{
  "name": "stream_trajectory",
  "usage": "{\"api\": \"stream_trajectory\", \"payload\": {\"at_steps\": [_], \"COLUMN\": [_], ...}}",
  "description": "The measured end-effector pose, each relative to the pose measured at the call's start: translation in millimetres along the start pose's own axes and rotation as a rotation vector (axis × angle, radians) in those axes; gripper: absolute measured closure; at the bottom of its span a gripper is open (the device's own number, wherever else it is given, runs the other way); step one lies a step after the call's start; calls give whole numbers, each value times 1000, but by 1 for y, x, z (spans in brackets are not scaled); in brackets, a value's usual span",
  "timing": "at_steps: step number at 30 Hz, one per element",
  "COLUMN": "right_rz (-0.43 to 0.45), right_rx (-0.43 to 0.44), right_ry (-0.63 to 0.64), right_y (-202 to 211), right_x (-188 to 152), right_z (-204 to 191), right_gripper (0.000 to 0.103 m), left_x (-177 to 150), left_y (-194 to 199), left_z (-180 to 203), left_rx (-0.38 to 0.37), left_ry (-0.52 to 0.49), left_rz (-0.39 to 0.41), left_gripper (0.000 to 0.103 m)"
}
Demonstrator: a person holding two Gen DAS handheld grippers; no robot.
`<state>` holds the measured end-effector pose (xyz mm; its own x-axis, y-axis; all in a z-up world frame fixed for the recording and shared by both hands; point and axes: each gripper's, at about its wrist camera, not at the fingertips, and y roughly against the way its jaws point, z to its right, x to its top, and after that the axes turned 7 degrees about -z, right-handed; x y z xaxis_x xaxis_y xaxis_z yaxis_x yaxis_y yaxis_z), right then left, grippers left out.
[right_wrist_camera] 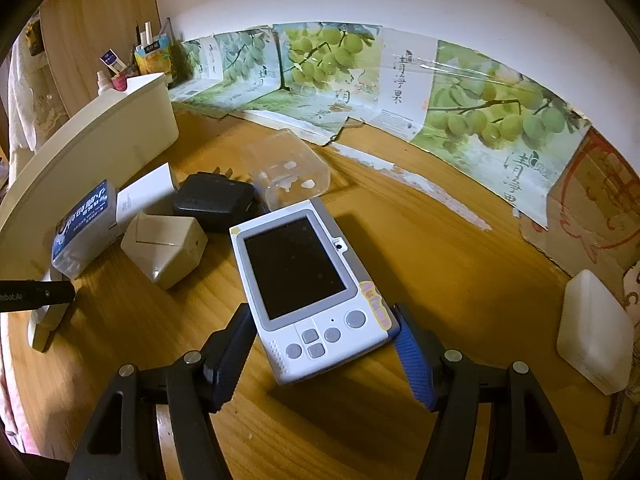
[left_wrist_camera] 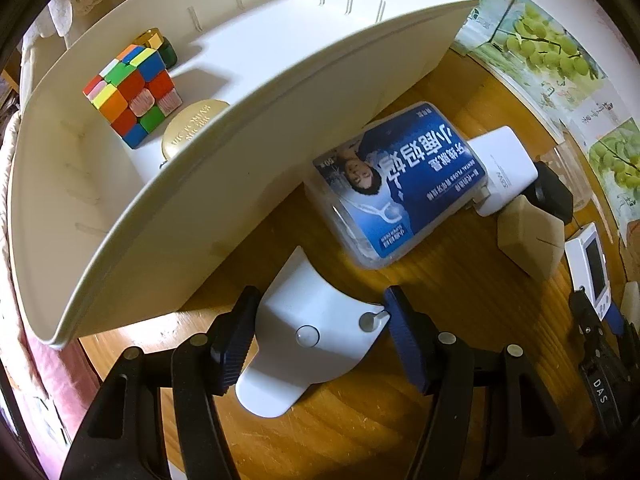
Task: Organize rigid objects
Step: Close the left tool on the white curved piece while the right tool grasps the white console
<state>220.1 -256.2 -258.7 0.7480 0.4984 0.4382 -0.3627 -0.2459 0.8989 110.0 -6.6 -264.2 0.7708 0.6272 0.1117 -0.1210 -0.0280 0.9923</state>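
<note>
Handheld console (right_wrist_camera: 310,300) between right tool (right_wrist_camera: 320,354) pads

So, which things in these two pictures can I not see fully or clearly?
- Gold medal, left wrist view: its lower part is behind the white bin wall.
- Dark green object, left wrist view: partly behind the puzzle cube; unidentifiable.
- White curved piece, left wrist view: contact with the left gripper is unclear.
- Black adapter, right wrist view: partly behind the handheld device.
- Small print on the floss box: unreadable.
</note>
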Motion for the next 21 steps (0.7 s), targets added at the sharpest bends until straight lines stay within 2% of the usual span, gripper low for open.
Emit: {"api": "stream_trajectory", "payload": {"at_steps": [21], "right_rz": [10], "right_rx": [-52], "right_ry": [-22], "right_y": [26], "right_x": [-11], "right_z": [-1], "right_gripper": [39], "left_x": [-26], "left_y": [18], "left_z": [2], "left_rx": [-62], "left_ry": [-77], "left_rz": [25], "left_gripper": [36]}}
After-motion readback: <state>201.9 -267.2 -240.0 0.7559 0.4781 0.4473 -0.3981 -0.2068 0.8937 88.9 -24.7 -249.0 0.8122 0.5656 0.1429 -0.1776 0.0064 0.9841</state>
